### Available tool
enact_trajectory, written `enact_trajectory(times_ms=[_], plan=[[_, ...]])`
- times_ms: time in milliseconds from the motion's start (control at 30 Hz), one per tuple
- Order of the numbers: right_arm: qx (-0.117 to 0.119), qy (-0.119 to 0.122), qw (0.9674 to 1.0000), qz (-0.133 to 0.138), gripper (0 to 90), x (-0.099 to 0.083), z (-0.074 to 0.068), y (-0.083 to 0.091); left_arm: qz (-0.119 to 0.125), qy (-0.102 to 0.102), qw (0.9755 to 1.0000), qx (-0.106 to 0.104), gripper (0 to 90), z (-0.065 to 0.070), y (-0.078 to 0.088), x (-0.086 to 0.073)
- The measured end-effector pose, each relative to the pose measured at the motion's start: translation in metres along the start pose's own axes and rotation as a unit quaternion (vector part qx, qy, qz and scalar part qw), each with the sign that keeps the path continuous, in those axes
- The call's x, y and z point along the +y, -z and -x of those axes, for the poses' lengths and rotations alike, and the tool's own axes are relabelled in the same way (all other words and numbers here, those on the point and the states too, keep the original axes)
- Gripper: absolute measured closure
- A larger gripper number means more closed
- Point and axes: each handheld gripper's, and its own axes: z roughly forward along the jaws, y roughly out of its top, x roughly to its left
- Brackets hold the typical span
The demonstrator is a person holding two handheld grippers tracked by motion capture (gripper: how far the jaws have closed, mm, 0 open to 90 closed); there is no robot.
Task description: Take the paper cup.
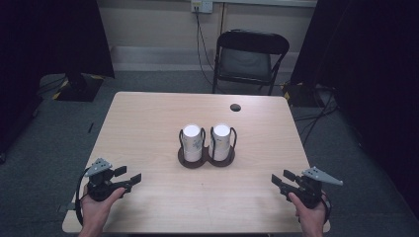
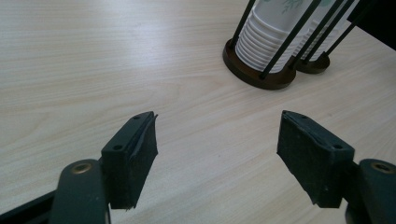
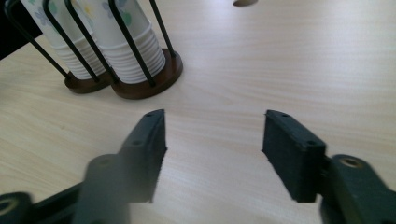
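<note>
So I had both hands low at the near edge of the pale wooden table [image 1: 148,113], one at each corner, wrists resting and angled inward. My left black two-jaw gripper [image 1: 129,177] pointed toward the middle, jaws spread wide with nothing but bare tabletop between them. My right black two-jaw gripper [image 1: 279,180] mirrored it from the other corner, jaws also apart and holding nothing.

The two stacks of white paper cups [image 1: 206,139] sat in a dark brown double holder with thin black wire uprights [image 1: 205,159], mid-table and well apart from both grippers.

From above you just got white cup tops. The left gripper view showed the ribbed stacked rims [image 2: 261,44], and the right gripper view picked up the flower prints on the cups [image 3: 122,16], plus a round hole in the tabletop [image 3: 246,3].
</note>
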Motion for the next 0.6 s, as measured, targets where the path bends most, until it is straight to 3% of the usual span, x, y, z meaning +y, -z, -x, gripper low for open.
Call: enact_trajectory(times_ms=[100,300,500,533,567,600], plan=[[0.009,-0.006,0.9999,-0.013,33.2,-0.001,0.004,0.001,-0.002,0.000,1.0000,-0.001,28.4,0.000,-0.002,0.001],[0.029,-0.001,0.9995,-0.007,28.6,0.003,0.001,0.001,-0.004,-0.003,1.0000,-0.004,28.4,0.000,-0.004,0.001],[0.039,0.014,0.9991,-0.005,31.1,0.008,-0.006,-0.006,-0.001,-0.005,1.0000,0.004,28.5,-0.002,-0.002,0.002],[0.042,0.017,0.9990,-0.005,31.9,0.009,-0.007,-0.007,-0.005,-0.025,0.9996,0.006,28.4,-0.001,-0.002,0.003],[0.042,0.017,0.9990,-0.005,31.9,0.009,-0.007,-0.007,-0.005,-0.025,0.9996,0.006,28.4,-0.001,-0.002,0.003],[0.047,0.025,0.9986,-0.003,33.2,0.013,-0.010,-0.010,-0.006,-0.044,0.9990,-0.002,28.4,0.003,-0.003,0.004]])
